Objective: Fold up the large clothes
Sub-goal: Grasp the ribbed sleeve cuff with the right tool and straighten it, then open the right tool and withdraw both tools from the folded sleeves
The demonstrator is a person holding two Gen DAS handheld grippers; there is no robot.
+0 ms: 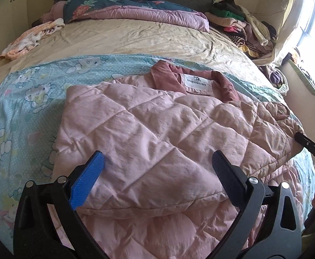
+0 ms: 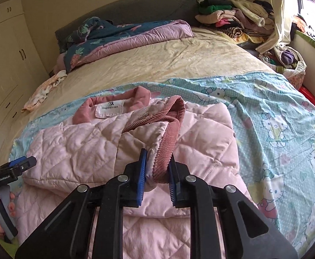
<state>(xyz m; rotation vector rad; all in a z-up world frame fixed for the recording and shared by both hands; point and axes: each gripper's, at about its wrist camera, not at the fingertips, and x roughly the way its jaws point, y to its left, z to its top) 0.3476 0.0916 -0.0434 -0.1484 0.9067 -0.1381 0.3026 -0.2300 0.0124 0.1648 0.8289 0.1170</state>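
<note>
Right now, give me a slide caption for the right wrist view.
Right gripper pinches the corduroy cuff of a pink quilted jacket on the bed.

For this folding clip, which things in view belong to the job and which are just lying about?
Part of the job:
- pink jacket
- its cuff, pinched by the right gripper
- left gripper, open over the jacket

Lying about:
- clothes pile
- floral quilt
- small cloth
- cartoon sheet under the jacket
- wardrobe

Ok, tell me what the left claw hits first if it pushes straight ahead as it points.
Most likely the pink quilted jacket: the open left claw points down at its folded panel, with nothing visible between.
</note>
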